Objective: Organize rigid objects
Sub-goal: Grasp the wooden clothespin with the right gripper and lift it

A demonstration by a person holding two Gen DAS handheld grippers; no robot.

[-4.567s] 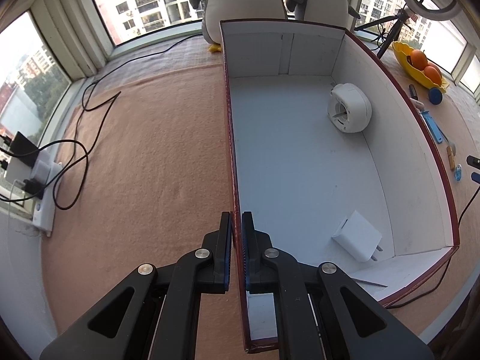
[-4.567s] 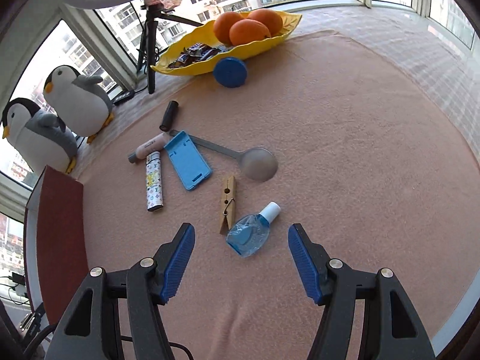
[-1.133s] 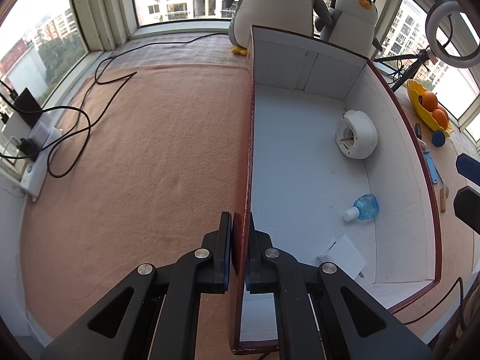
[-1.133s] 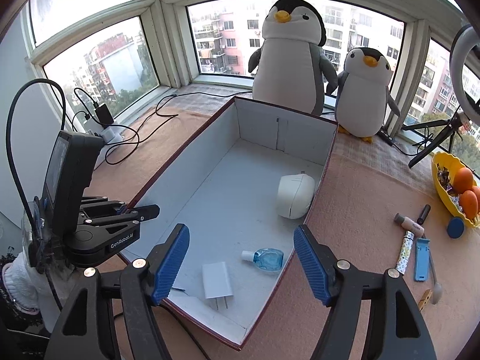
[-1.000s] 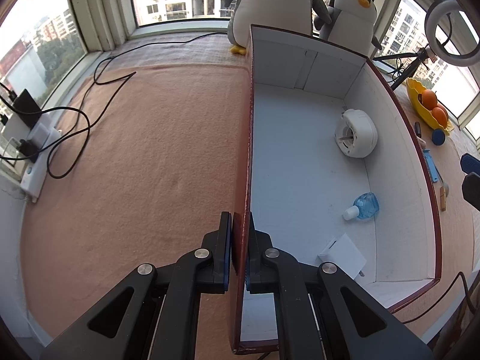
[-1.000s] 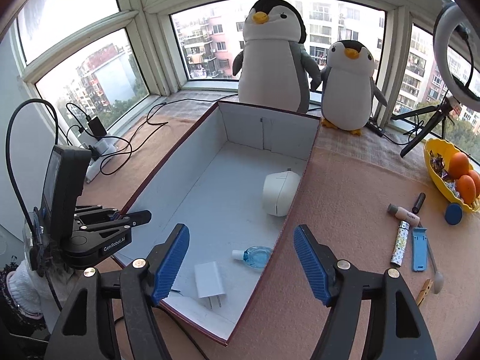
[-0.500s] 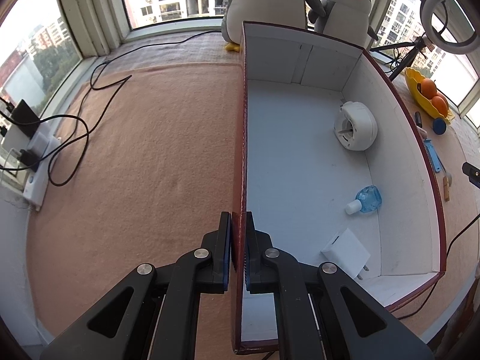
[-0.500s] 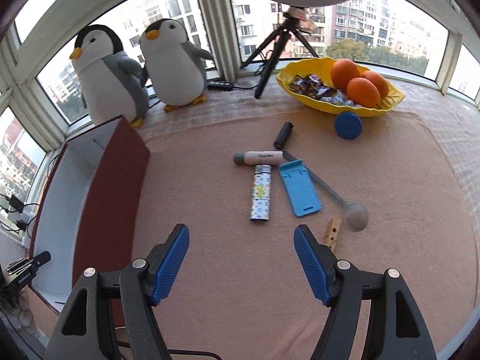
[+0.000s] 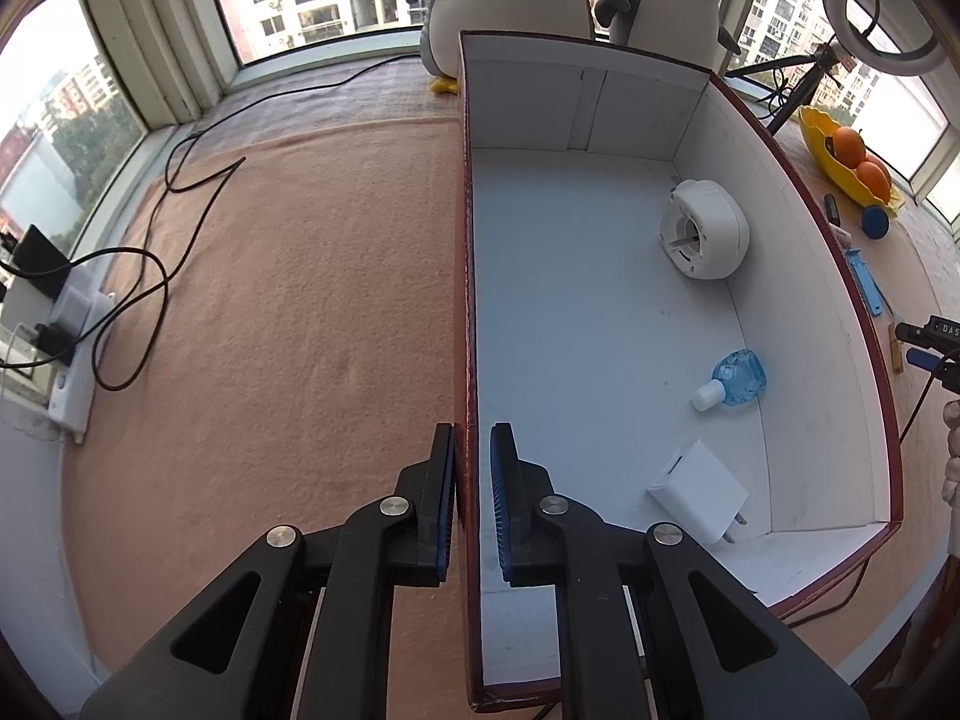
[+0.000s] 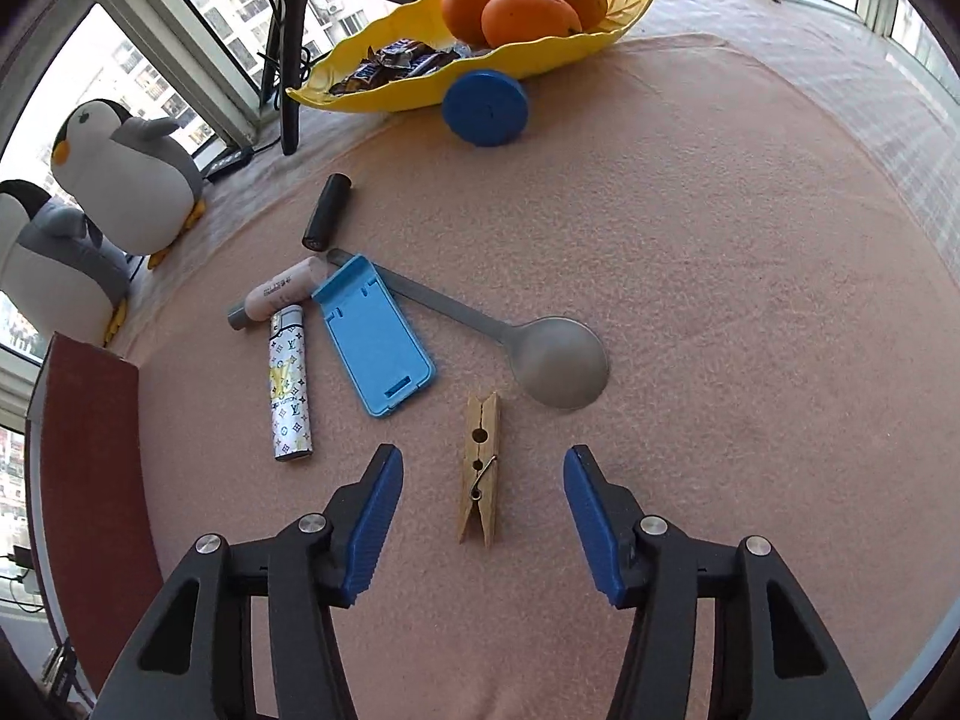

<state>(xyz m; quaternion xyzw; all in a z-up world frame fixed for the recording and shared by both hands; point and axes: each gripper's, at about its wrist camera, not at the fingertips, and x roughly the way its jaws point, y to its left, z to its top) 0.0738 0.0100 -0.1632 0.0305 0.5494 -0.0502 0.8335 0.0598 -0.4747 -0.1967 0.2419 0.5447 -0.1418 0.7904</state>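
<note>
A red box with a white inside (image 9: 468, 300) lies on the pink mat, holding a round white device (image 9: 705, 234), a blue bottle (image 9: 735, 378) and a white charger (image 9: 699, 492). My left gripper (image 9: 474, 504) straddles the box's near side wall. Its jaws are opening, and a thin gap shows beside the wall. My right gripper (image 10: 480, 510) points down over a wooden clothespin (image 10: 480, 468) lying flat on the mat. Its jaws are closing with the clothespin between them, and the pads stay clear of it.
Beyond the clothespin lie a metal spoon (image 10: 558, 369), a blue phone stand (image 10: 378, 336), a patterned lighter (image 10: 288, 384), a beige tube (image 10: 279, 294), a black cylinder (image 10: 327, 210) and a blue disc (image 10: 486, 108). A yellow dish (image 10: 600, 18) holds oranges. Plush penguins (image 10: 126, 174) stand at the window.
My right gripper swung from the box to the loose items, sank over the clothespin, and its jaws narrowed. The left jaws parted slightly at the box wall.
</note>
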